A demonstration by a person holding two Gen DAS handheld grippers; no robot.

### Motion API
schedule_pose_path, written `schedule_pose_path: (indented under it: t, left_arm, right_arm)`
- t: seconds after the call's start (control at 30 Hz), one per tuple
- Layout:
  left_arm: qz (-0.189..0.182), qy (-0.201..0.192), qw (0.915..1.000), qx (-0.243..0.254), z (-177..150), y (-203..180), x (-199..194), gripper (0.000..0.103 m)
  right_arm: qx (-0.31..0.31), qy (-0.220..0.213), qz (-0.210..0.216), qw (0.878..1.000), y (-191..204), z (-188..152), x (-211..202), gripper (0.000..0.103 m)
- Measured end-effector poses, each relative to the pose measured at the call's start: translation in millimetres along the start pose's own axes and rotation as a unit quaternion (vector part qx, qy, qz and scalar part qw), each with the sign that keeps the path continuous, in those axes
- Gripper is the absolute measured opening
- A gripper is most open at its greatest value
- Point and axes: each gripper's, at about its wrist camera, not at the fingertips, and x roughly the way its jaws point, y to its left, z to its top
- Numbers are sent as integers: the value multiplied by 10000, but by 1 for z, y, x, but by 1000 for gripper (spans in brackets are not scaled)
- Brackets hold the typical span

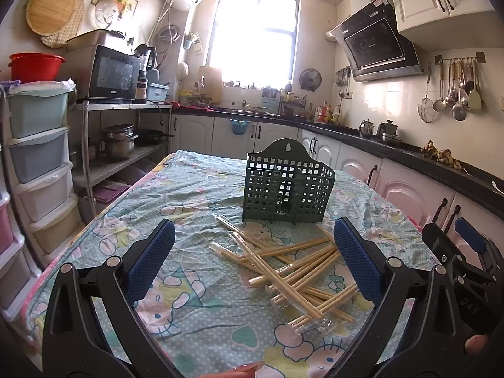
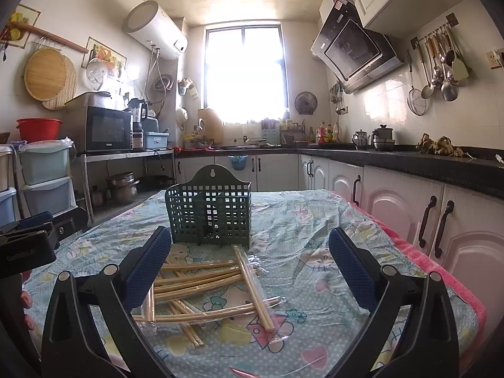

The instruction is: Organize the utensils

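Left claw (image 1: 253,253) gapes above wrapped chopsticks (image 1: 296,271) before the green holder (image 1: 285,186).

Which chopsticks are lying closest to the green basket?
The wrapped pair of chopsticks whose far end almost touches the green basket, pointing away from it. The others in the pile lie crosswise, farther back.

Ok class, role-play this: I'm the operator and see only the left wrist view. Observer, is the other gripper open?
Observer: Yes, the right gripper is wide open and holds nothing.
Operator: Where is the pile from there?
Observer: The chopsticks lie toward its left finger; its other finger is over bare cloth.
Operator: And the holder?
Observer: The basket faces it square-on, just past the pile.
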Motion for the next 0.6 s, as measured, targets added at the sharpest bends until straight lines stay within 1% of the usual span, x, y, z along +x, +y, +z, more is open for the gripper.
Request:
schedule_pose_path:
  t: [0.6]
  left_arm:
    - [-5, -10, 10000, -7, 1, 0, 0, 93]
  right_arm:
    - [0, 25, 14, 10000, 2, 1, 1, 97]
